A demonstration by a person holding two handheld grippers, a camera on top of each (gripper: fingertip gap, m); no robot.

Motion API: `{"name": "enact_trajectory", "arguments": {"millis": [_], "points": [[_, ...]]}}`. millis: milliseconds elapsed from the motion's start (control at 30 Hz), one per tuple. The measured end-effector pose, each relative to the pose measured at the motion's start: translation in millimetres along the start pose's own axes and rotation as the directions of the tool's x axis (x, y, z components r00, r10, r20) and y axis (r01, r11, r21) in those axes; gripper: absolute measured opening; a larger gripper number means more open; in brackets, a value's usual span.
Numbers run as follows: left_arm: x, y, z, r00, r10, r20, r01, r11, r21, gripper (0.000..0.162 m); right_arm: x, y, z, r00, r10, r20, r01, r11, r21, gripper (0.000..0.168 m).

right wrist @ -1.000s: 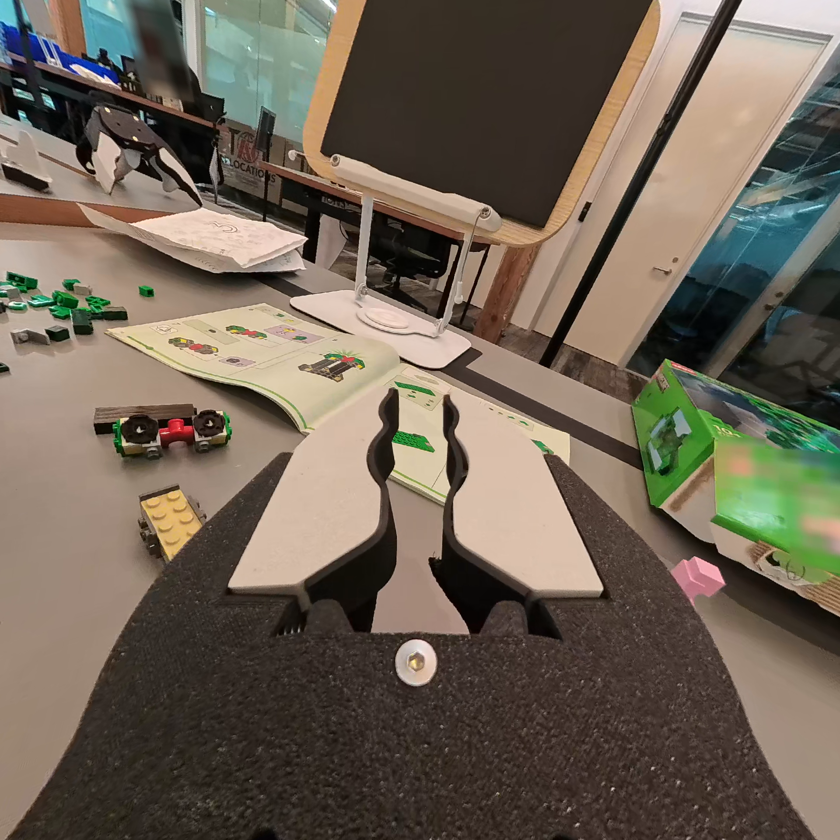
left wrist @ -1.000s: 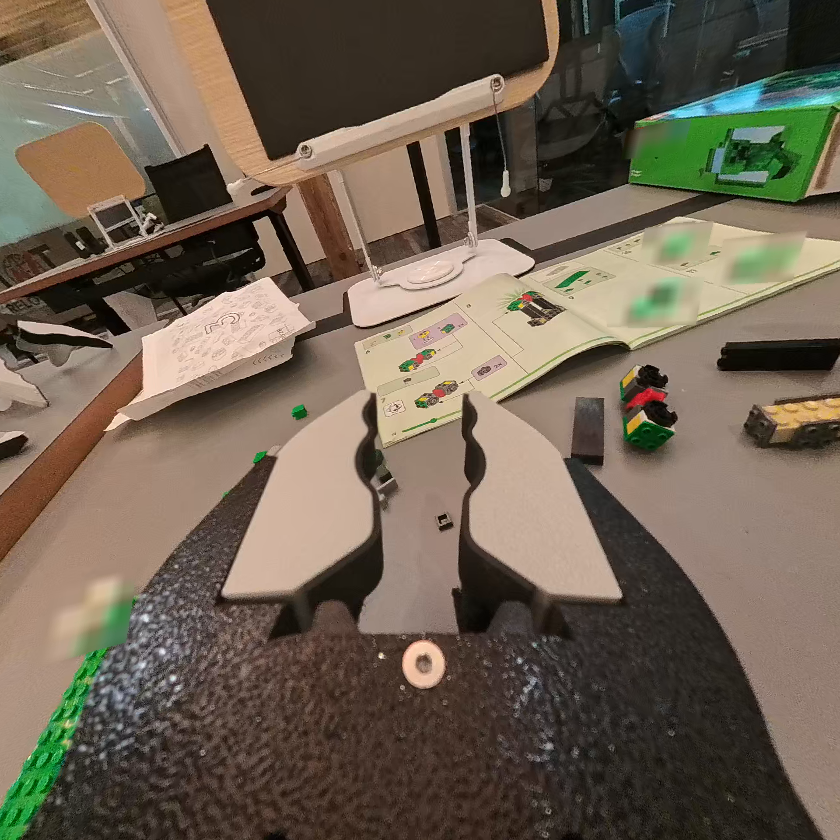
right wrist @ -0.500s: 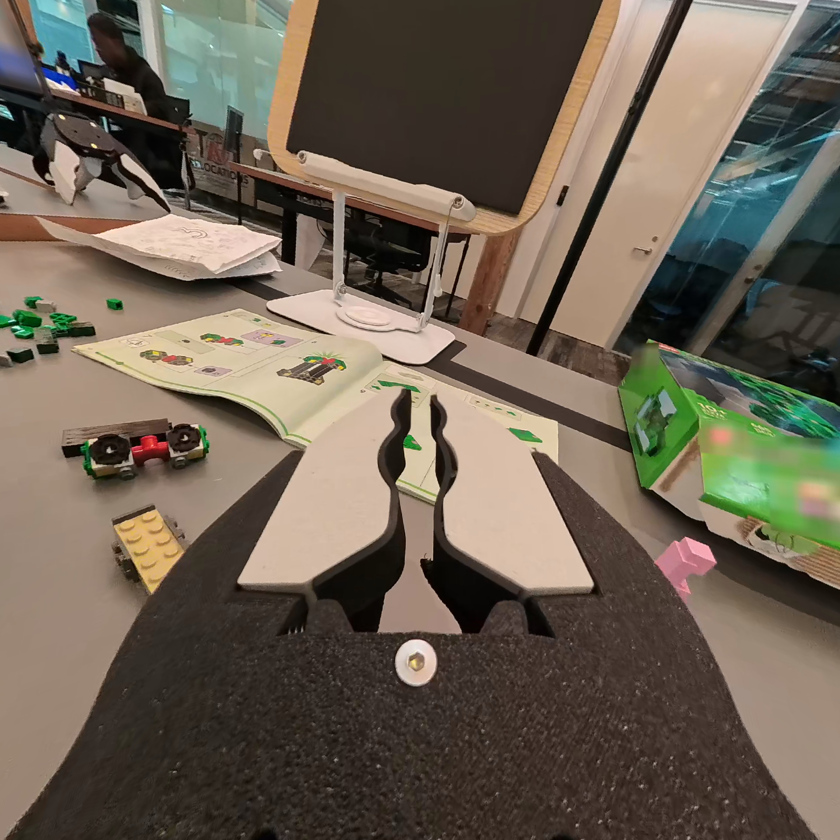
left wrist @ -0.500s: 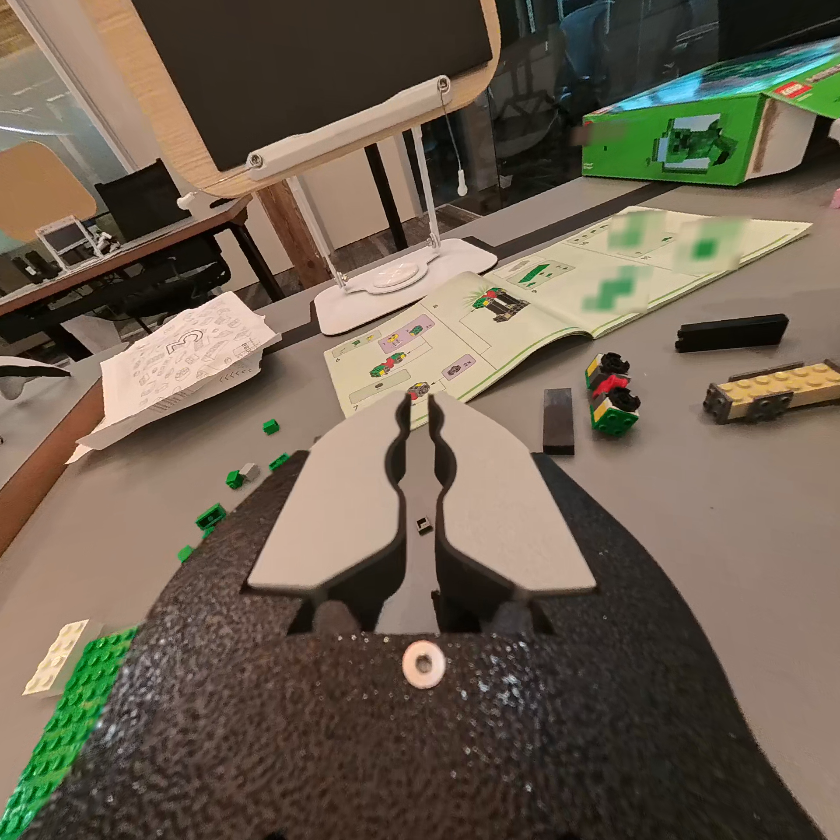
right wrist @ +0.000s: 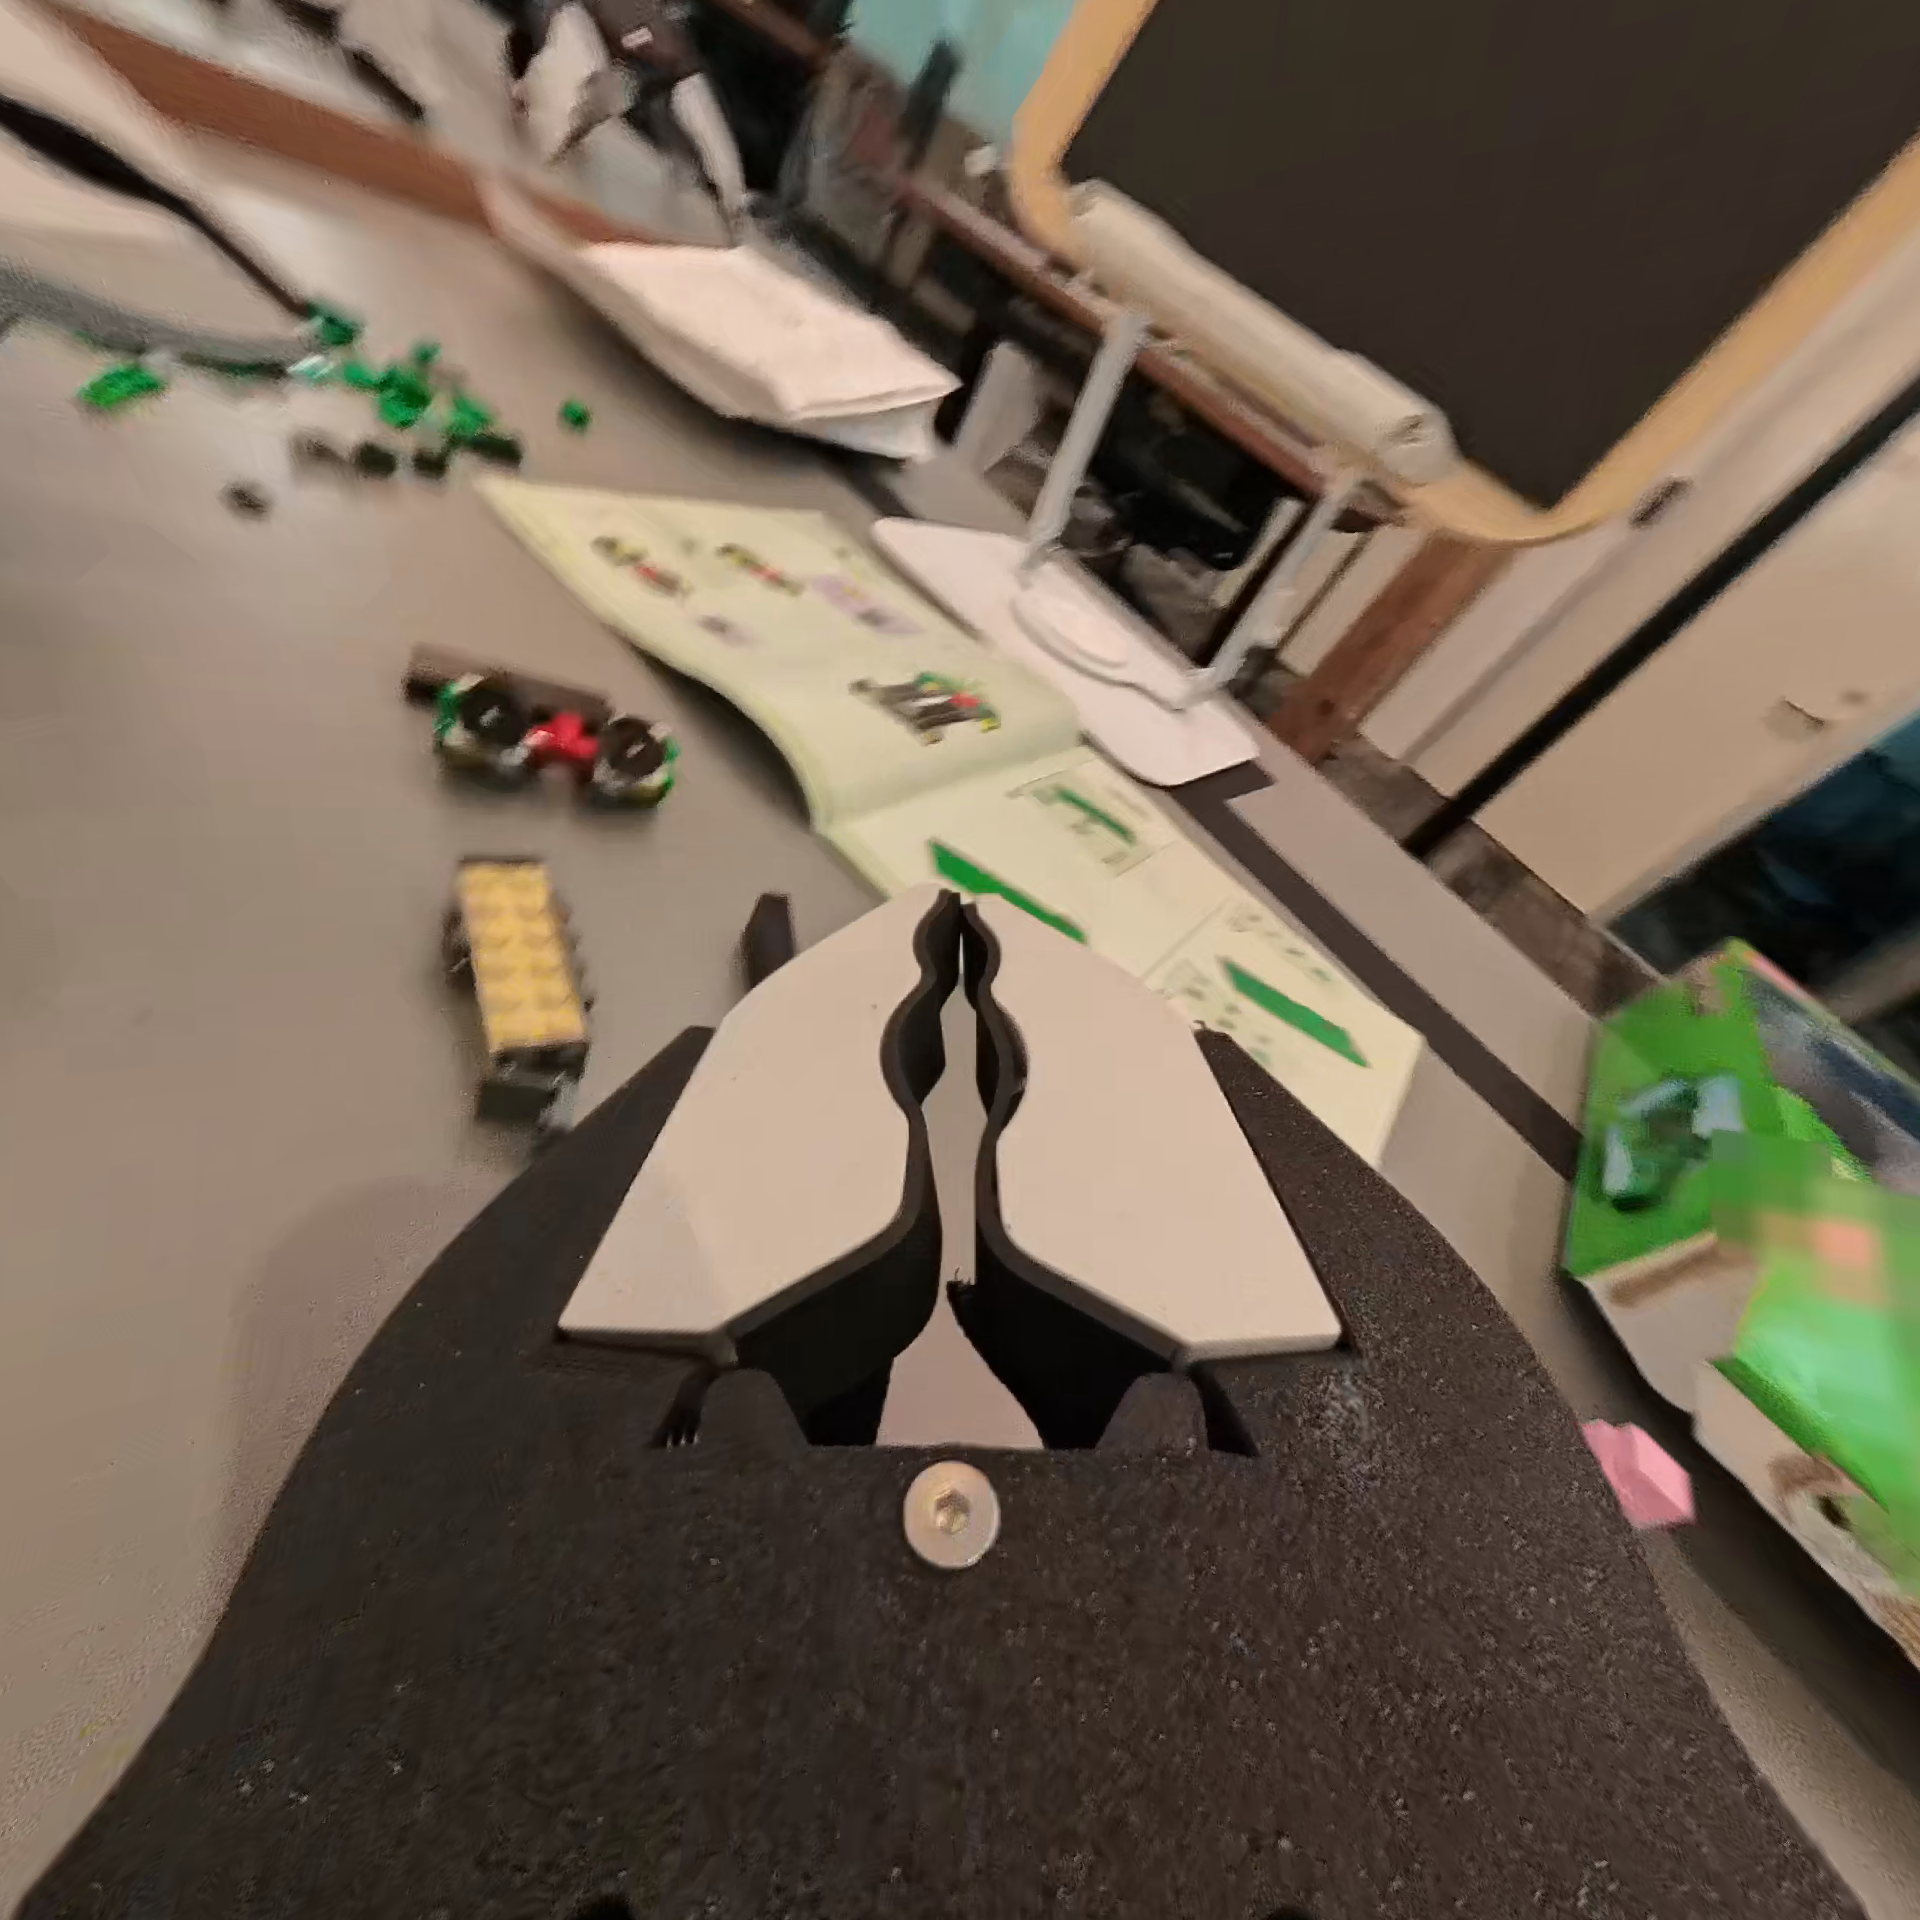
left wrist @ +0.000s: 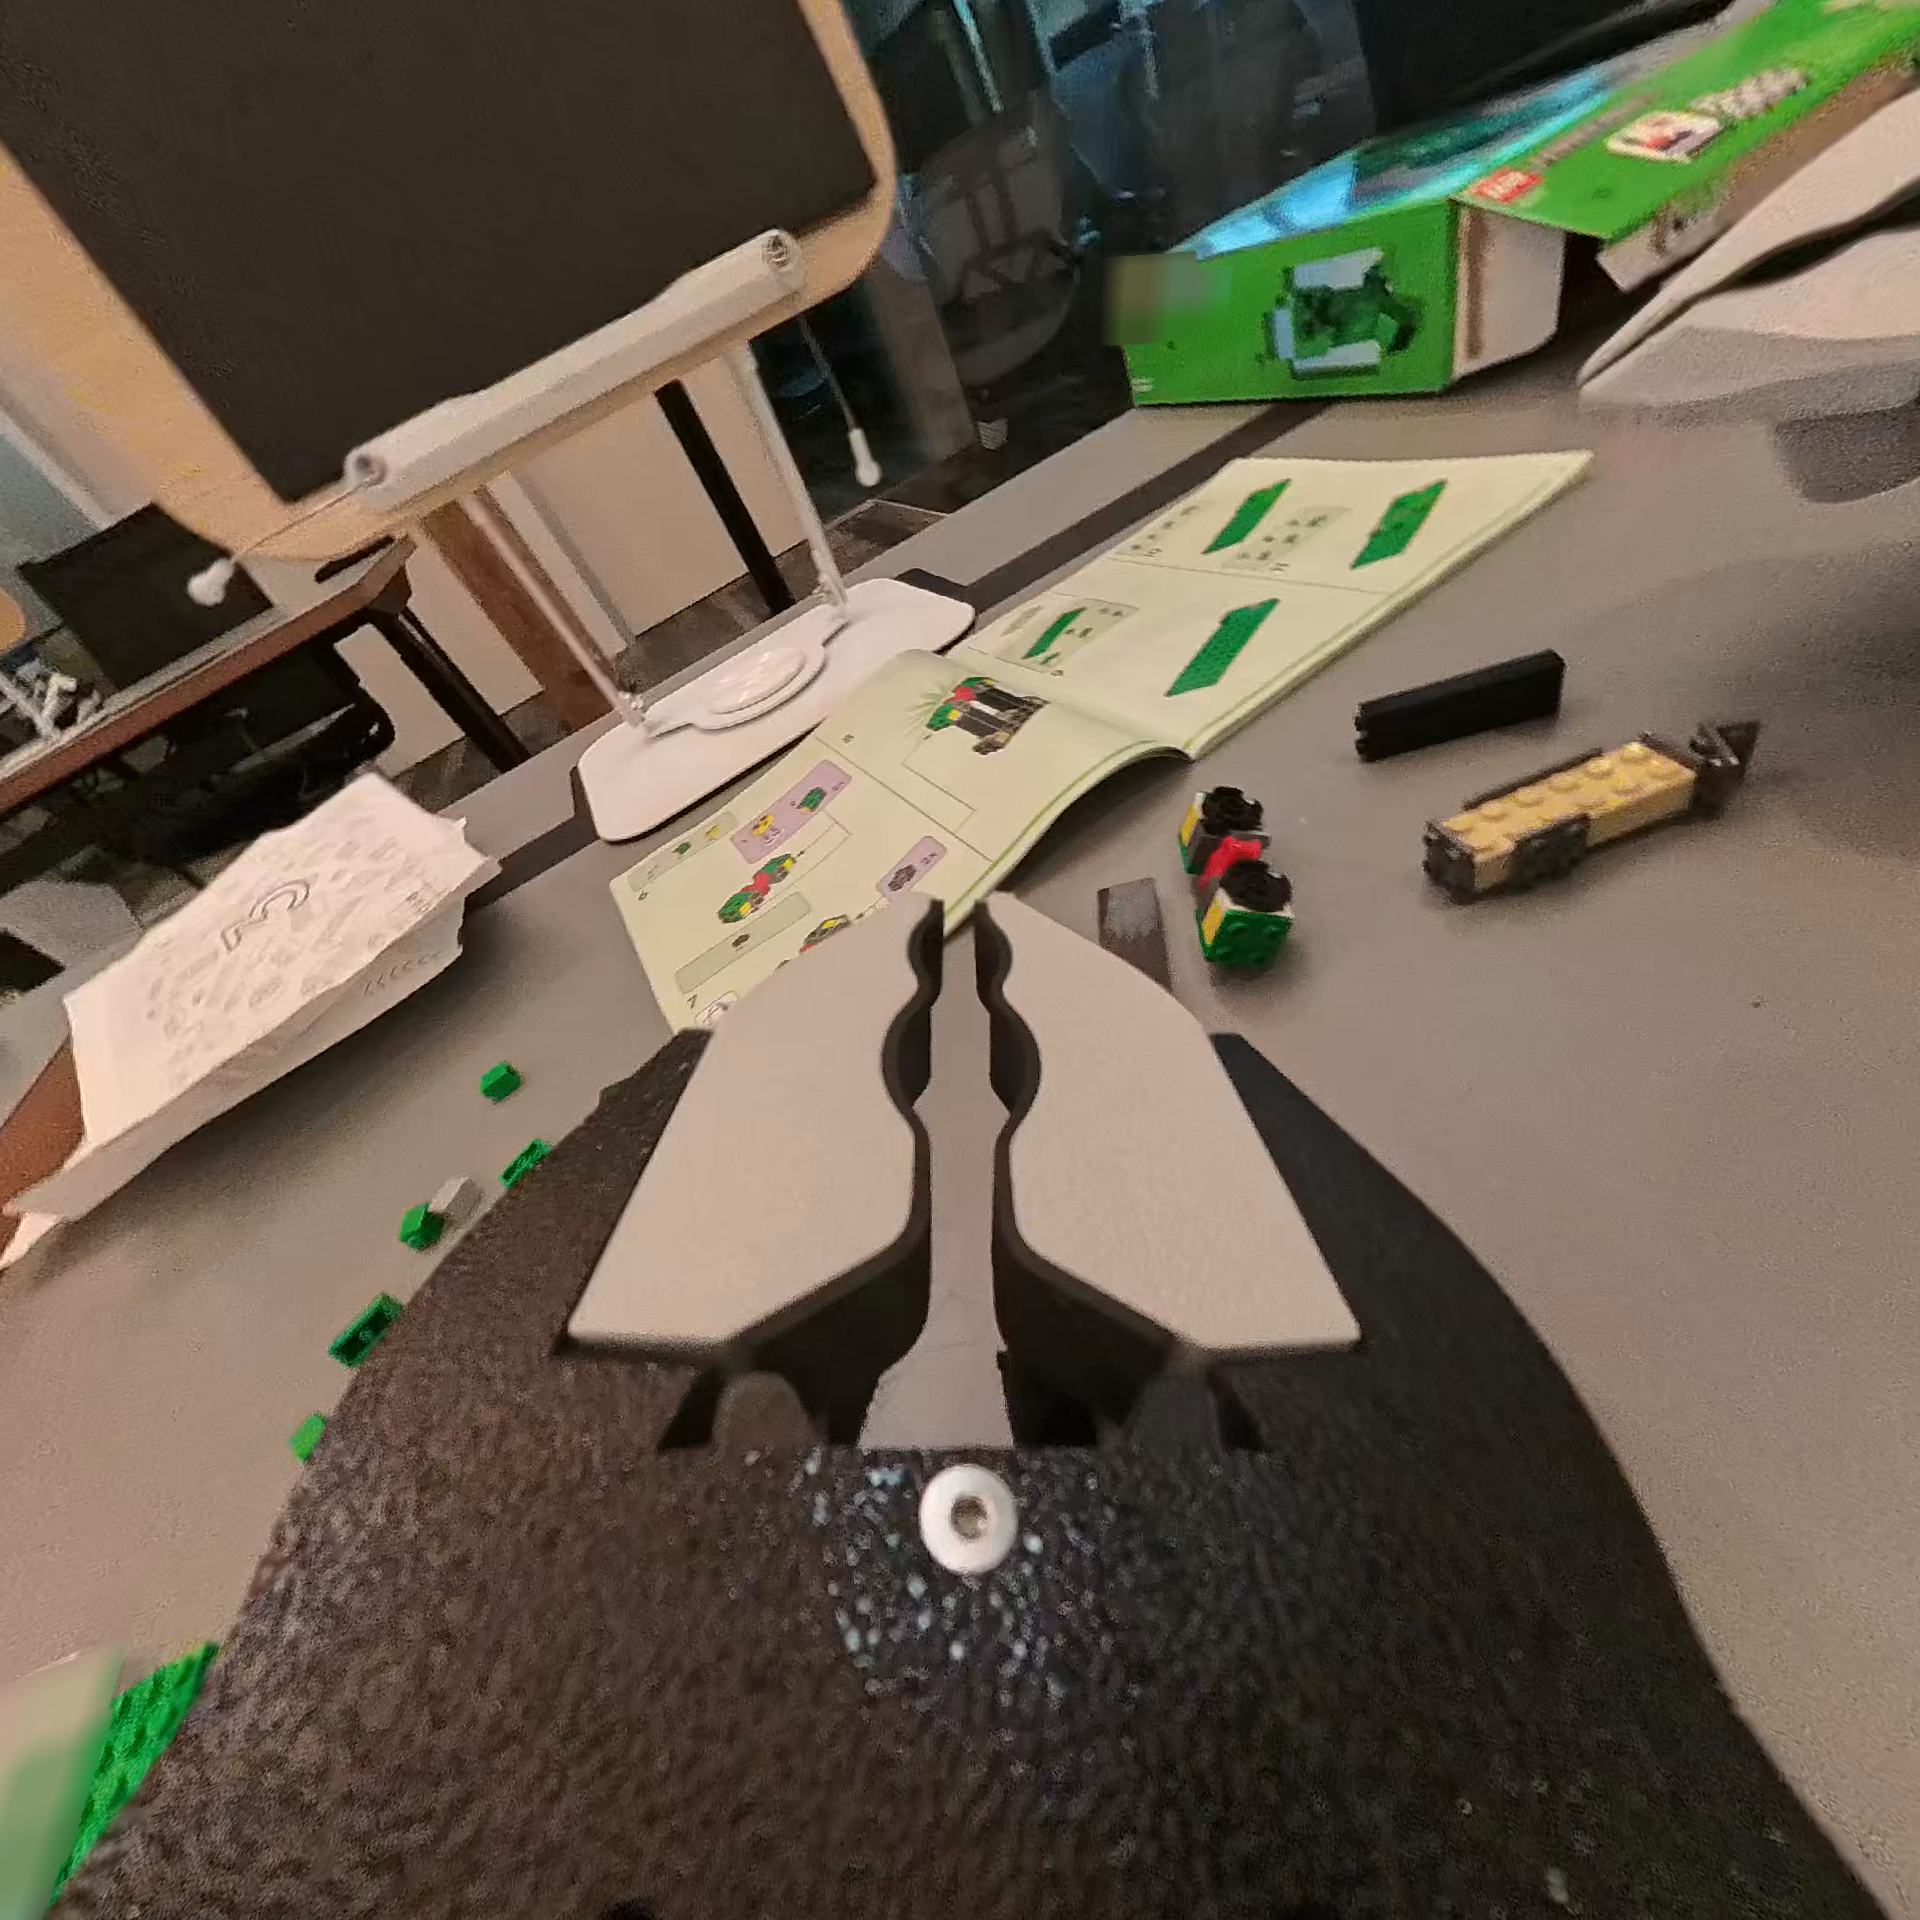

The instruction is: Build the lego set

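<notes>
Up front in the left wrist view, the left gripper (left wrist: 958, 920) hangs above the grey table (left wrist: 1558, 1195) with its jaws nearly together, only a thin slit between the tips, and nothing held in them. Taking the open instruction booklet (left wrist: 1039, 748) as the landmark, the gripper's tips sit over its near corner. Just right of that corner lies a dark flat tile (left wrist: 1135, 925), then the green, red and yellow wheel assembly (left wrist: 1236, 883). Farther right of the booklet rest a yellow studded brick assembly (left wrist: 1579, 816) and a long black brick (left wrist: 1460, 704). Left of the booklet, small green pieces (left wrist: 499, 1083) are scattered, and beyond its far edge stands the green set box (left wrist: 1340, 301).

Next, the right wrist view is blurred. The right gripper (right wrist: 958, 914) has its jaws pressed almost shut and empty, tips over the booklet's (right wrist: 862, 665) near edge. Left of the booklet lie the wheel assembly (right wrist: 556, 740) and the yellow brick assembly (right wrist: 520, 961), both apart from the gripper.
</notes>
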State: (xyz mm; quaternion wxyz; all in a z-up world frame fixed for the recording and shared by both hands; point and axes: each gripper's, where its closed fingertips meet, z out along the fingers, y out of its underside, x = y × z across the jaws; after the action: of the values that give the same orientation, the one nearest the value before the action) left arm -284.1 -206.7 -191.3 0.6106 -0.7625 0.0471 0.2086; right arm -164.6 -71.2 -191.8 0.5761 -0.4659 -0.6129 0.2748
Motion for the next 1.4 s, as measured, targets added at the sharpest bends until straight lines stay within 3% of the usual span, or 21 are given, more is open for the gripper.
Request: {"name": "enact_trajectory", "arguments": {"millis": [167, 367, 567, 700, 833, 1000, 1167, 1400], "points": [[33, -9, 4, 0.982, 0.121, -0.142, -0.114, 0.992, 0.057, 0.014, -44, -1, -11, 0.95, -0.046, 0.309, 0.044, 0.999, 0.014, 0.001], [80, -30, 4, 0.919, 0.213, -0.331, -0.152, 0.968, 0.201, 0.025, -60, 6, -17, 0.903, -0.053, 0.426, 0.068, 0.997, -0.02, 0.006], [100, -40, 28, 0.901, 0.287, -0.325, -0.223, 0.949, 0.221, 0.039, -61, 9, -15, 0.899, 0.006, 0.438, 0.029, 0.997, -0.075, 0.013], [90, -56, 26, 0.927, 0.241, -0.286, -0.153, 0.943, 0.297, 0.038, -69, 0, -9, 0.903, 0.078, 0.423, -0.038, 0.994, -0.102, 0.028], [75, -59, 20, 0.948, 0.178, -0.265, -0.092, 0.947, 0.307, 0.033, -84, -1, 1, 0.896, 0.154, 0.417, -0.078, 0.978, -0.194, 0.03], [65, -48, 15, 0.936, 0.262, -0.236, -0.198, 0.944, 0.264, 0.031, -87, 10, 8, 0.91, 0.176, 0.376, -0.064, 0.954, -0.291, 0.03], [74, -37, 12, 0.899, 0.276, -0.34, -0.21, 0.953, 0.217, 0.032, -86, 18, 8, 0.906, 0.203, 0.372, -0.063, 0.933, -0.355, 0.029], [98, -24, 7, 0.82, 0.215, -0.53, -0.161, 0.976, 0.146, 0.035, -98, 7, 2, 0.874, 0.178, 0.452, -0.044, 0.956, -0.291, 0.027]]}}
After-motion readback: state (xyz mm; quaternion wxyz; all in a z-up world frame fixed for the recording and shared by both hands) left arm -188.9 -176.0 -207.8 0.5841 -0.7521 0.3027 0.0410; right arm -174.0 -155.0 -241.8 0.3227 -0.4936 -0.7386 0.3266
